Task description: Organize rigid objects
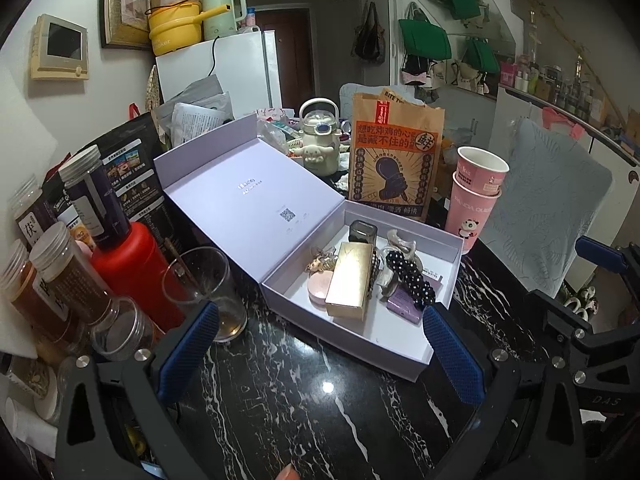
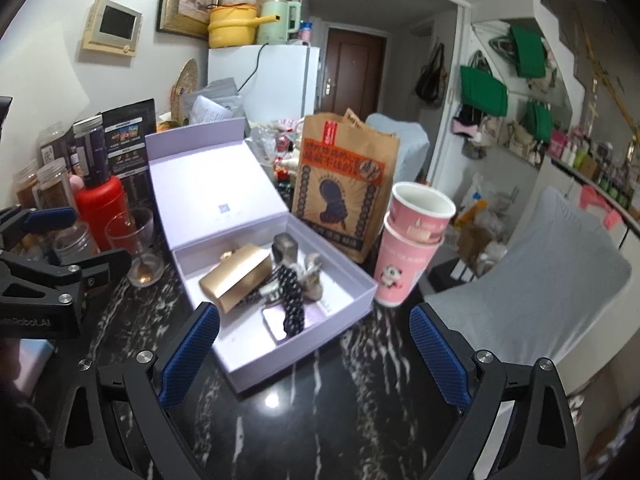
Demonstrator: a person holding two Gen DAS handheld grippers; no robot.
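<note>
A pale purple cardboard box with its lid folded back is seen lying open on the black marble table with white streaks. Inside the box, a shiny gold block is seen in the middle, tilted on the other things. A round pink compact is seen at 9 o'clock from the gold block, touching it. A black scrunchie with white dots is seen at 3 o'clock from the block, and a small purple packet lies just under the scrunchie. A small dark bottle stands at 12 o'clock from the block, and a clear hair claw is seen beside it.

The left gripper is held over the table at 6 o'clock from the box. Its blue fingers are spread wide and nothing is held between them. The right gripper is held the same way, near the front corner of the box, with its blue fingers spread wide and nothing gripped.

A clear drinking glass is seen at 9 o'clock from the box, with a red bottle just beside it. Two stacked pink paper cups stand at 2 o'clock from the box, close to its corner. A brown paper bag with an orange label stands at 12 o'clock, just behind the box
</note>
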